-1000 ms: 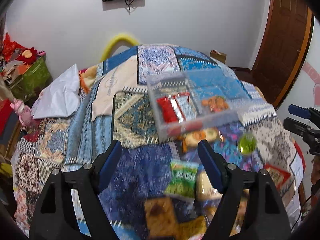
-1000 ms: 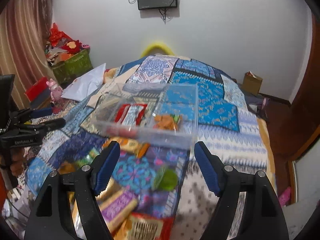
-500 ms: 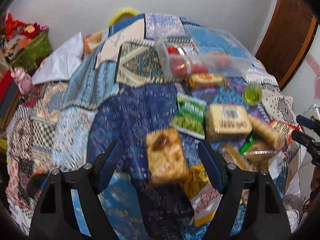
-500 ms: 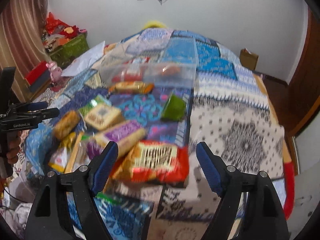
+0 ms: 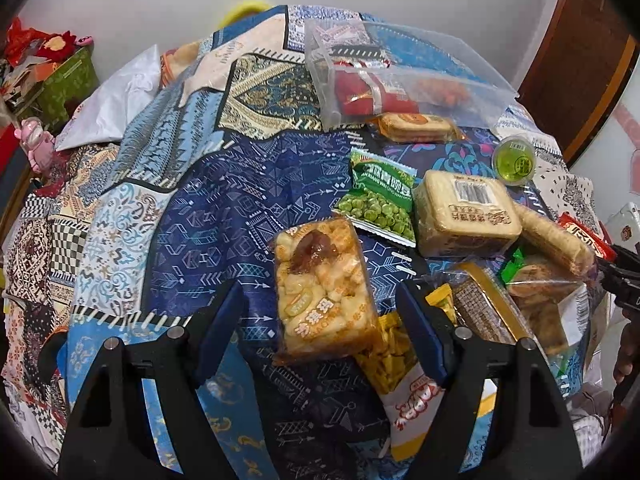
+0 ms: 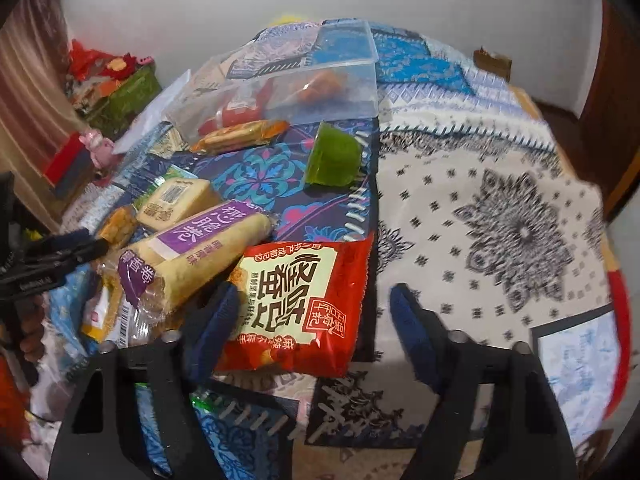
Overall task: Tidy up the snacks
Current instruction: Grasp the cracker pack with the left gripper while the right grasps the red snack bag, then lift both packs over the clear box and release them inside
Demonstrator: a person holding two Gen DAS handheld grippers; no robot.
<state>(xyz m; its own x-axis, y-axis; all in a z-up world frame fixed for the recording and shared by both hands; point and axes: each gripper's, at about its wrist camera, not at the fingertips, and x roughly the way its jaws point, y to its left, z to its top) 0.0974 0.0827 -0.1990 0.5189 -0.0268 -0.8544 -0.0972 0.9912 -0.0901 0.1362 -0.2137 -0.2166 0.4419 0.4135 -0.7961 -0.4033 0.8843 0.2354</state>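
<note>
Snacks lie on a patchwork quilt. In the left wrist view my left gripper [image 5: 320, 320] is open, its fingers on either side of an orange rice-crisp bar [image 5: 322, 288], not touching it. Beyond lie a green pea packet [image 5: 378, 200], a beige biscuit pack [image 5: 466, 214] and a green jelly cup [image 5: 514, 160]. A clear plastic box [image 5: 360, 76] holds red and orange snacks. In the right wrist view my right gripper [image 6: 314, 320] is open just over a red snack bag [image 6: 300, 304]. A purple-labelled roll pack [image 6: 196, 256] lies to its left. The clear box [image 6: 304, 80] stands farther back.
A wrapped biscuit pack [image 6: 240, 136] lies in front of the box, and the jelly cup [image 6: 334, 156] beside it. A yellow chip bag [image 5: 400, 360] and more packets crowd the near right. A green basket [image 5: 60, 84] and pink toy [image 5: 38, 148] sit left of the bed.
Both grippers have tilted down and moved closer to the snack pile. The rice-crisp bar now sits between the left fingers, the red bag between the right fingers. Both stay open.
</note>
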